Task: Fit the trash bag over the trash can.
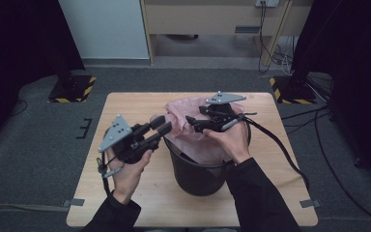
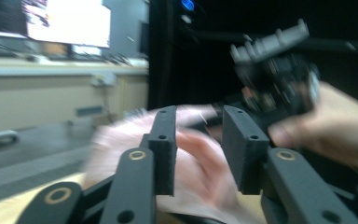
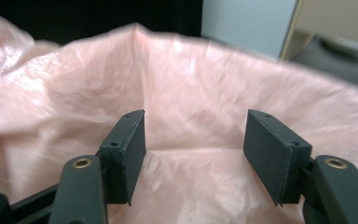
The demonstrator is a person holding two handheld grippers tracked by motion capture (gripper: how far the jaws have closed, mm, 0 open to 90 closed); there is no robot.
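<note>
A: Step?
B: Lining the black bin (image 1: 198, 174) with the pink bag (image 1: 186, 113), I'd say. Bin sits at the near edge of the surface (image 1: 125, 104), about mid-width; the bag is bunched over its rim, mostly on the far side.
A: Fingers?
B: Left gripper (image 1: 158, 131) is just off the bin's left rim, its fingers (image 2: 164, 140) apart with nothing pinched and the bag beyond them. Right gripper (image 1: 193, 122) is over the mouth, its fingers (image 3: 126, 149) wide apart with film behind them, not clamped.
A: Next?
B: Probably pinch a bag edge on each side, spread it, then fold it over the rim. The film is thin, so it could slip.
A: Count?
B: One bin, one bag, two grippers.
</note>
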